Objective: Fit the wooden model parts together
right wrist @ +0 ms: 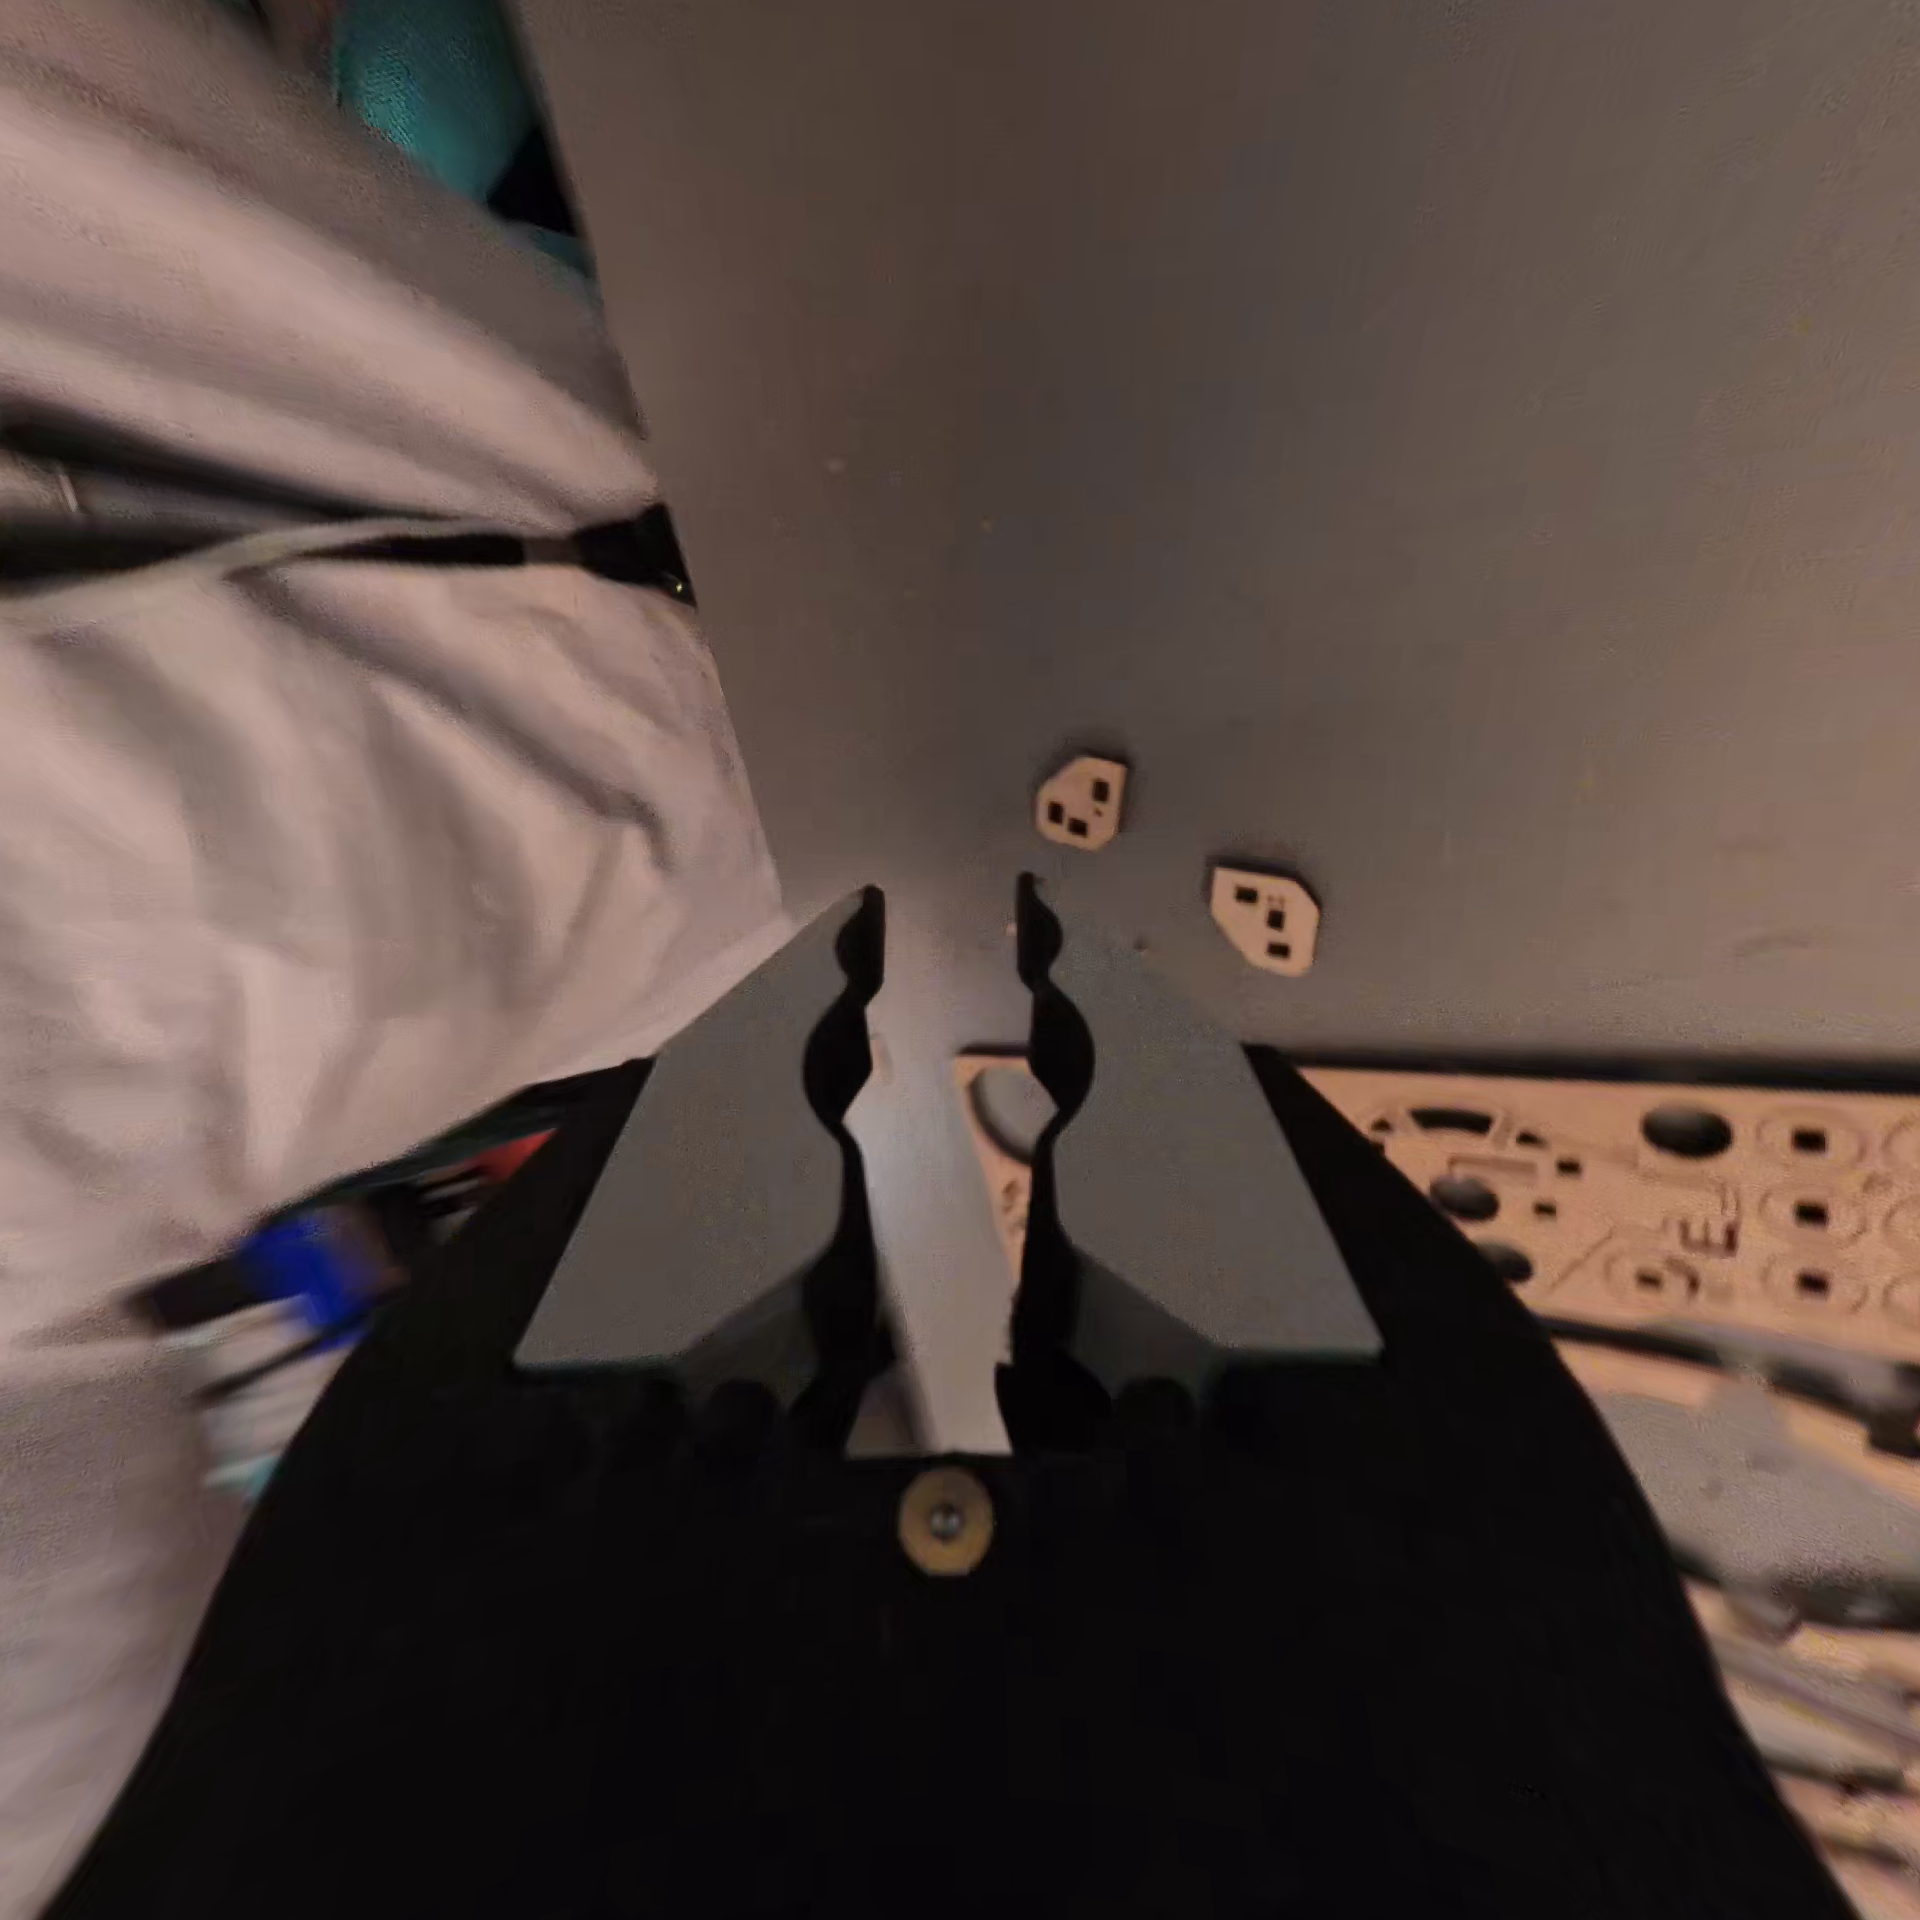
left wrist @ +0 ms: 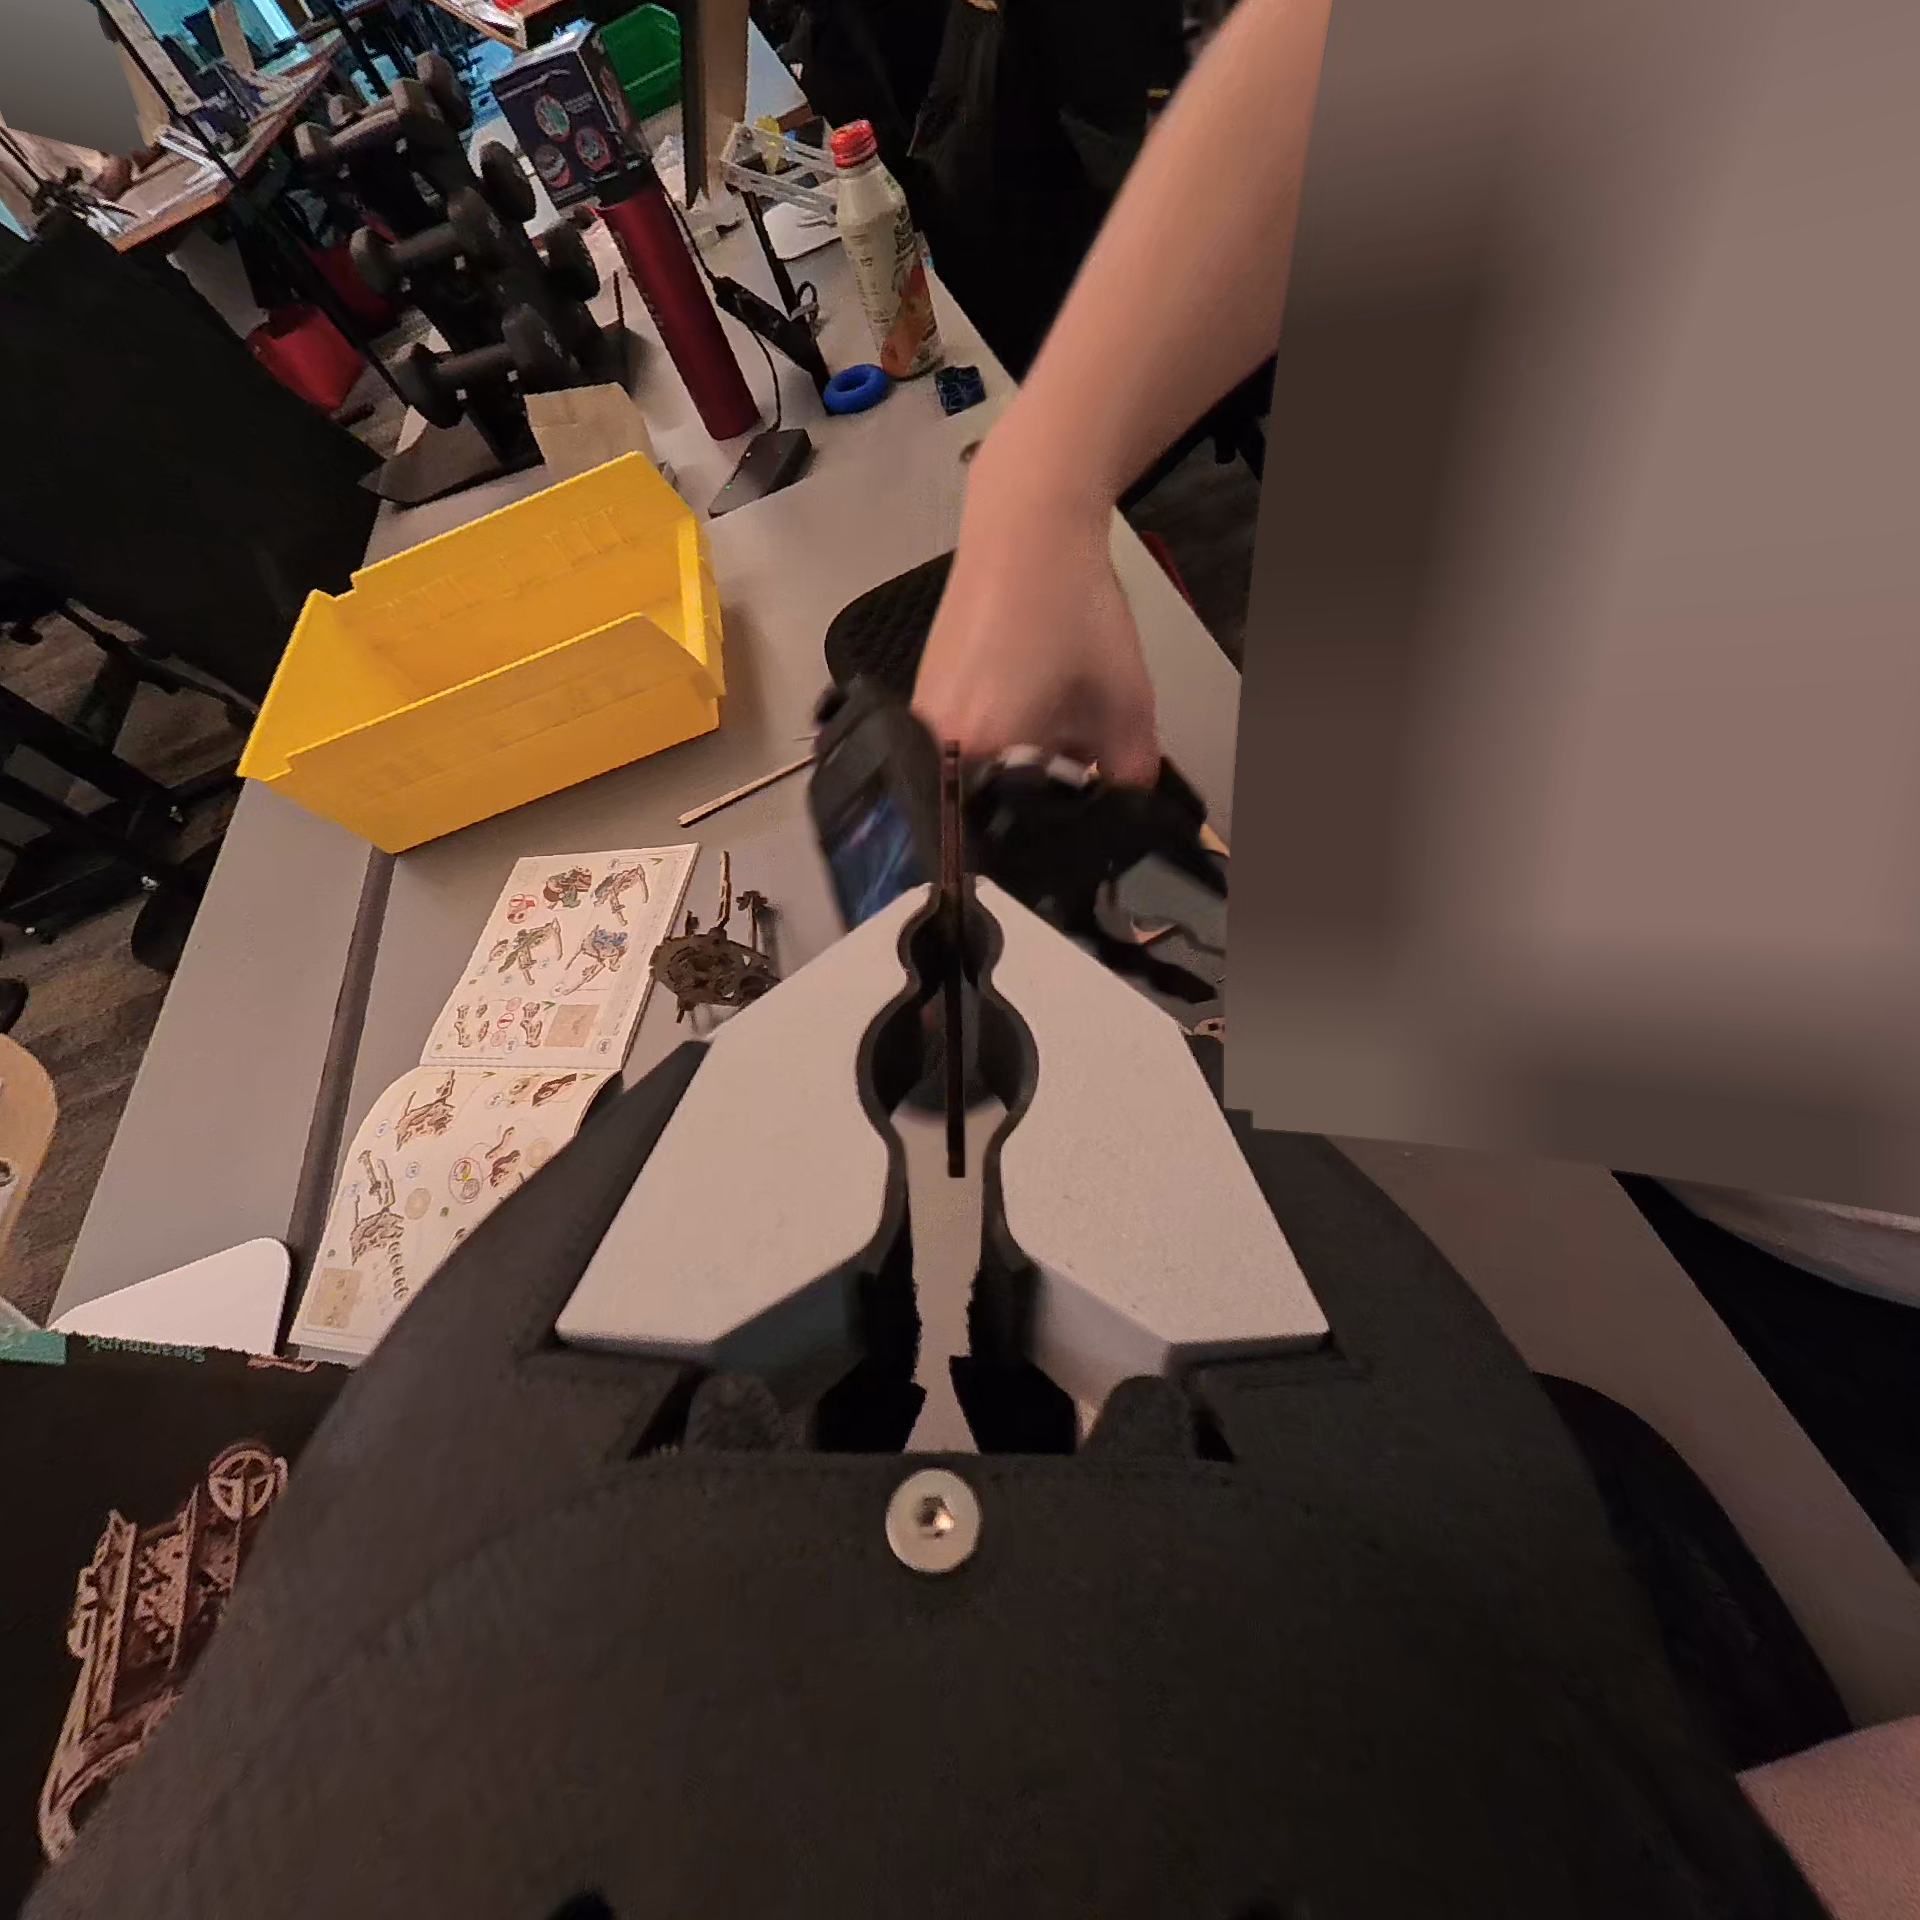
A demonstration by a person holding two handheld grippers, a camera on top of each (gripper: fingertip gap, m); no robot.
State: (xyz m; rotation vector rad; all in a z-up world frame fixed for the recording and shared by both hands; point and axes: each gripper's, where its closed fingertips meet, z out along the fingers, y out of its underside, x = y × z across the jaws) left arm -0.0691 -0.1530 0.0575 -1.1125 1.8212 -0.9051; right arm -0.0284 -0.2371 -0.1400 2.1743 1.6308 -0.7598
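Observation:
My left gripper (left wrist: 951,904) is shut on a thin dark wooden part (left wrist: 952,831) held edge-on above the grey table (left wrist: 831,520). A part-built dark wooden model (left wrist: 717,961) stands on the table just left of the fingers. Beyond the left gripper, a person's hand (left wrist: 1029,655) holds the right gripper (left wrist: 1039,821), seen from behind. In the right wrist view, my right gripper (right wrist: 948,894) is open and empty, pointing down at the table (right wrist: 1247,416). Two small pale wooden pieces (right wrist: 1081,802) (right wrist: 1264,920) lie just beyond its fingertips. A pale punched-out wooden sheet (right wrist: 1558,1195) lies to the right.
An open instruction booklet (left wrist: 540,997) lies left of the model. A yellow bin (left wrist: 499,665) stands behind it, with a thin wooden stick (left wrist: 743,792) nearby. A red cylinder (left wrist: 681,301), a bottle (left wrist: 883,249) and a dumbbell rack (left wrist: 468,281) stand farther back. Light cloth (right wrist: 312,727) fills the right wrist view's left side.

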